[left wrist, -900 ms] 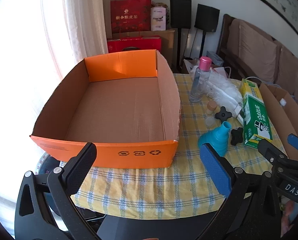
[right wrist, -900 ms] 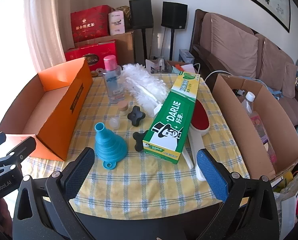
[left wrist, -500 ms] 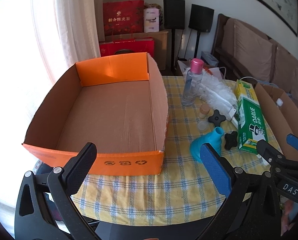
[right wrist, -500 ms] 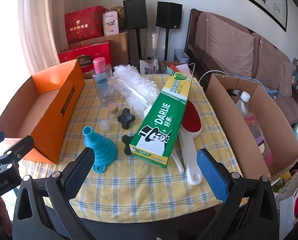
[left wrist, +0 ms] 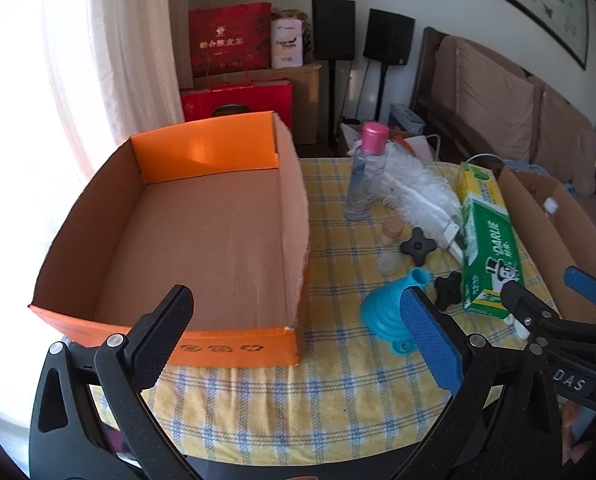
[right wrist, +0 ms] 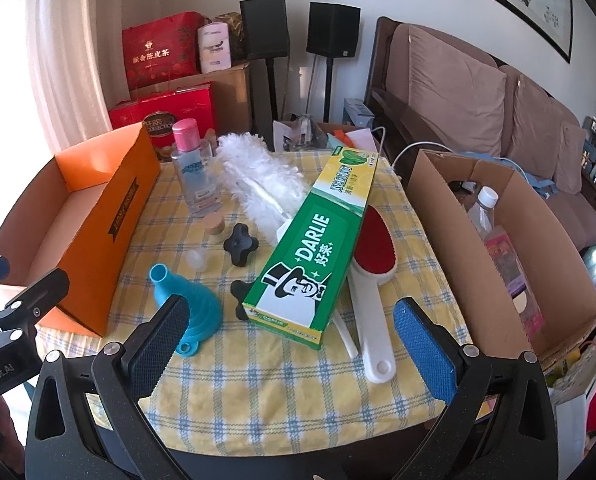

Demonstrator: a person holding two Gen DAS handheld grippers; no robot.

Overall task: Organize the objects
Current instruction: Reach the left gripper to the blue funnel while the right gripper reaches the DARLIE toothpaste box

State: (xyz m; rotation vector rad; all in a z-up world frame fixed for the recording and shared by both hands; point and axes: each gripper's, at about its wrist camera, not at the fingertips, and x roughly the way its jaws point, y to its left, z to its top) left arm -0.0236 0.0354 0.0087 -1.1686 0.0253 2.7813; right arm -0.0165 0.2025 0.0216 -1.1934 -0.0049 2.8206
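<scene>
Objects for organizing lie on the yellow checked tablecloth (right wrist: 282,380): a green toothpaste box (right wrist: 313,256) in the middle, a blue funnel (right wrist: 190,304) to its left, a red lint brush (right wrist: 371,276) just at its right, and a white duster (right wrist: 258,180) and a pink-capped bottle (right wrist: 194,164) farther back. An orange cardboard box (left wrist: 202,232) stands empty at the left side of the table, and a brown carton (right wrist: 497,260) stands at the right. Both the left gripper (left wrist: 298,340) and the right gripper (right wrist: 294,344) hover above the near table edge with jaws wide apart and nothing between them.

Matt corrugated cardboard box (left wrist: 202,240), woven checked cloth on the tabletop (right wrist: 290,376), glossy printed-card toothpaste carton (right wrist: 313,256), smooth plastic funnel (right wrist: 190,300)
</scene>
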